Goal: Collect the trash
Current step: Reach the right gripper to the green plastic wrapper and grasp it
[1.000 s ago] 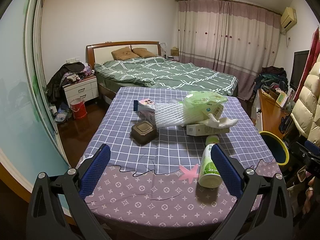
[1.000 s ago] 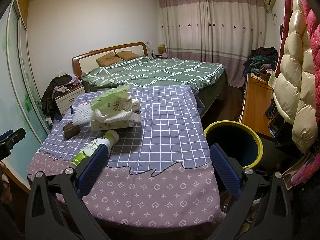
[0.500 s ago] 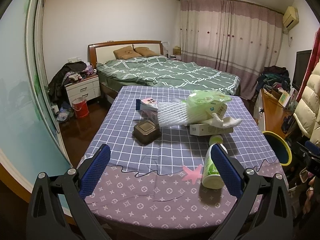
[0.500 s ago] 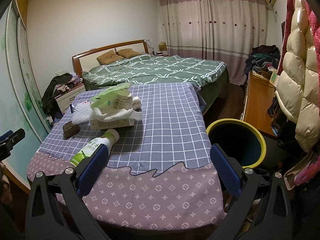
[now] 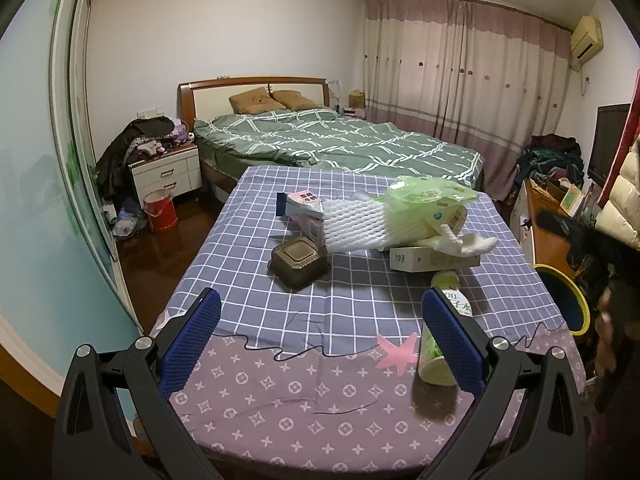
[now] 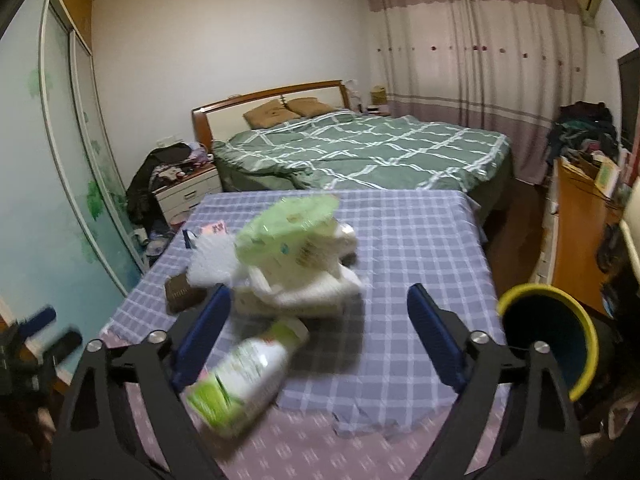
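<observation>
A white bottle with a green label [image 6: 248,376] lies on its side on the near part of the table, blurred. My right gripper [image 6: 318,312] hovers over it. Its jaws are closing but still wide, and the bottle sits between them by the left finger, untouched. Behind the bottle is a trash pile: a green plastic bag [image 6: 288,232], white foam netting [image 5: 356,228], a flat carton [image 5: 432,258] and a brown box [image 5: 299,262]. My left gripper [image 5: 320,320] stands open over the table's near edge with nothing in it. The bottle [image 5: 440,336] is partly hidden behind its right finger.
A dark bin with a yellow rim [image 6: 552,340] stands off the table's right side. The checked tablecloth [image 5: 360,292] covers the table, and a green bed [image 5: 340,144] lies beyond. A wooden desk [image 6: 580,216] runs along the right wall. A person's blurred dark shape [image 5: 612,320] is at right.
My right gripper has swung left, from facing the bin and bare cloth to over the bottle, and its jaws have narrowed a little. The left gripper edged slightly forward.
</observation>
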Demonstrator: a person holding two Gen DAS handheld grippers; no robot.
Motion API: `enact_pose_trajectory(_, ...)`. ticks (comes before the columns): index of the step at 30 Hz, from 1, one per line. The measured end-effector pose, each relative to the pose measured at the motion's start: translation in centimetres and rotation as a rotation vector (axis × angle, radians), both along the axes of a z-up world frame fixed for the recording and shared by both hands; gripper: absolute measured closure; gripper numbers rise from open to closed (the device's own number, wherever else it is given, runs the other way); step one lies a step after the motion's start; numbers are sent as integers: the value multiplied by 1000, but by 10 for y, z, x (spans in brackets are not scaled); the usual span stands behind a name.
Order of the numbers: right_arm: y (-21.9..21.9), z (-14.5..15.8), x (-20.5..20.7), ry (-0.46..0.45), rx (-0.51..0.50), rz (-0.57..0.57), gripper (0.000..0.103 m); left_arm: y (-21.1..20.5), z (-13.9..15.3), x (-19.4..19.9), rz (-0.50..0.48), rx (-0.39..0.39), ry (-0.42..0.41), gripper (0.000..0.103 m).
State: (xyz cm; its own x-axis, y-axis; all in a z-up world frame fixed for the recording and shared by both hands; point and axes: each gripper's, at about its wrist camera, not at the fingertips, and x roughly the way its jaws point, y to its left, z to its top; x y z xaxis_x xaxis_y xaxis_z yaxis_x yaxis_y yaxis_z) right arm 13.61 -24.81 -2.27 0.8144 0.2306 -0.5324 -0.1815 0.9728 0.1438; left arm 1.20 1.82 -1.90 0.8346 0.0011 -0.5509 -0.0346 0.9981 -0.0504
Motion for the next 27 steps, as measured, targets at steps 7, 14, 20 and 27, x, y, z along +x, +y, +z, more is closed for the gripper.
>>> enact_pose_trajectory(7, 22, -4, 72, 52, 4, -30, 29, 8, -7, 13, 16, 15, 3, 4)
enact_pose_trajectory(14, 34, -23, 117, 153, 17, -46, 38, 12, -14, 25, 16, 22, 14, 4)
enact_pose_trajectory(20, 36, -29, 128, 197, 54, -34, 78, 15, -21, 34, 16, 10, 35, 4)
enact_pose_trajectory(27, 36, -14, 120, 139, 125, -1, 96, 17, -21, 34, 18, 9, 36, 4)
